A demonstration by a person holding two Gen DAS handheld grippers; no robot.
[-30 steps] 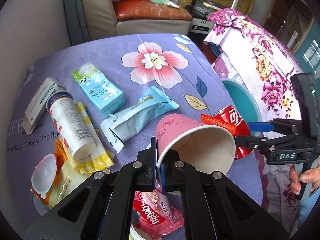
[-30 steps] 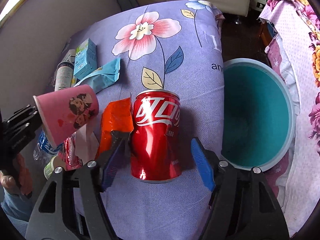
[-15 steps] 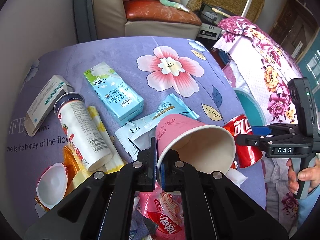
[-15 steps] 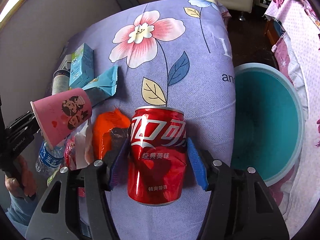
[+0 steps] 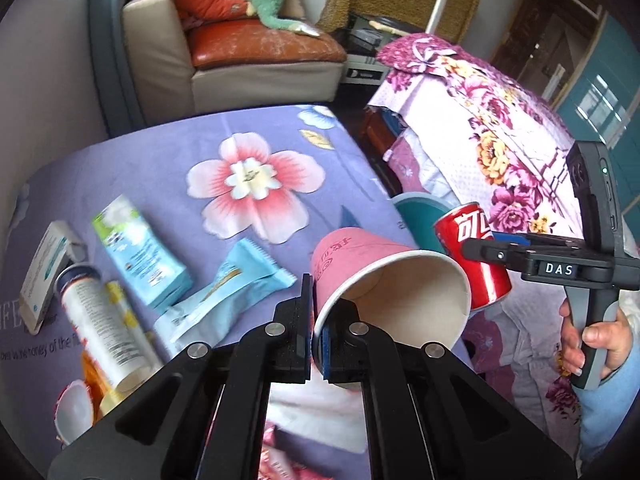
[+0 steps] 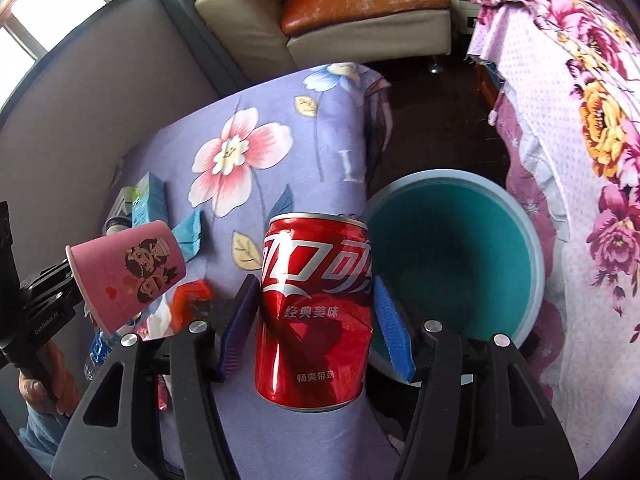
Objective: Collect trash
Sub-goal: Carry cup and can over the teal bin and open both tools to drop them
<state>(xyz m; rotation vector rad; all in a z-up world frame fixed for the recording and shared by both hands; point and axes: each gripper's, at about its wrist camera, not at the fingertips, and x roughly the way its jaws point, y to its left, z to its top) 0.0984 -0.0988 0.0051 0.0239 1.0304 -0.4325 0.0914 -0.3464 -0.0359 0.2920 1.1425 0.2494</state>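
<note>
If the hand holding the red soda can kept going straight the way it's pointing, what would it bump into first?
Probably the purple flowered tablecloth, which lies straight ahead of the right gripper beyond the red can it grips. The teal bin sits off to its right. Depth is hard to judge.

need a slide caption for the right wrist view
Right gripper clamps a dented red cola can beside the teal bin, while the left gripper holds a pink paper cup.

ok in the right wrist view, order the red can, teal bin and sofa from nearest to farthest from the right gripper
1. Red can: held in the right gripper.
2. Teal bin: just beyond, to the right, on the floor.
3. Sofa: far back, at top.
</note>
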